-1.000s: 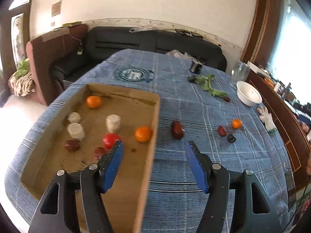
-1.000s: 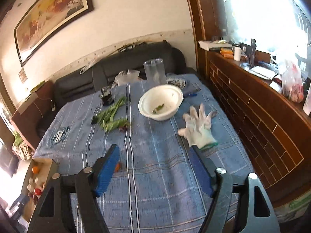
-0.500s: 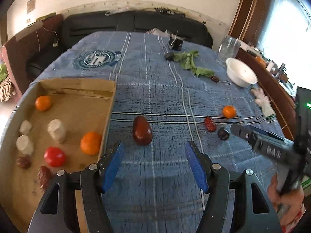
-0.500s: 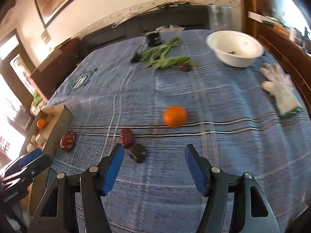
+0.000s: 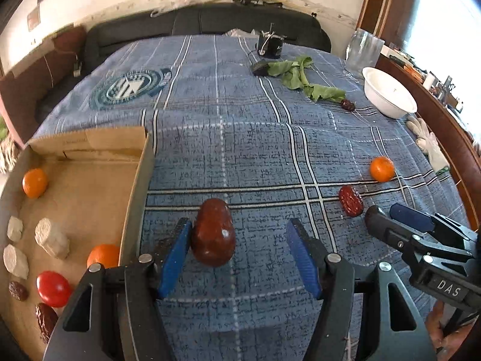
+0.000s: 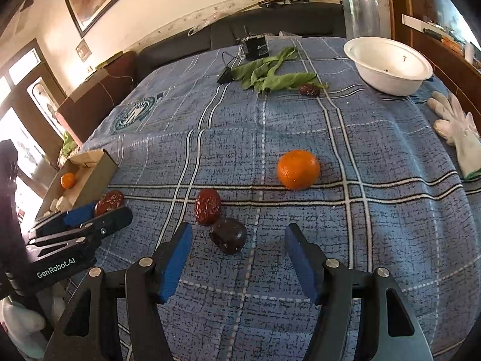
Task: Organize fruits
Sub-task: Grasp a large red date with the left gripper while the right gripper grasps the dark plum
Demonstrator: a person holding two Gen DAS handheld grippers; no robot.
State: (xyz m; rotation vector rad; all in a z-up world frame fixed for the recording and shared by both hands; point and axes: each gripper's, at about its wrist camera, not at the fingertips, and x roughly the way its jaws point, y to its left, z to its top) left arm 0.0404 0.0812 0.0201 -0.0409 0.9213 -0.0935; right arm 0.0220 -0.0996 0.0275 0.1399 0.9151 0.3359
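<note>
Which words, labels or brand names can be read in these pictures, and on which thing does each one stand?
"DAS": on the body of the right gripper, seen from the left wrist.
"GenRobot.AI": on the body of the left gripper, seen from the right wrist.
Round emblem printed on the blue tablecloth: its lettering is too small to read.
Black box at the far end of the table: label too blurred to read.

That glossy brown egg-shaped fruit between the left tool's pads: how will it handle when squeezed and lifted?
The brown fruit looks smooth and shiny, so it may slip between the closing pads of the left tool. Its rounded shape suggests it could roll on the cloth if nudged. It looks firm, probably not floppy.
</note>
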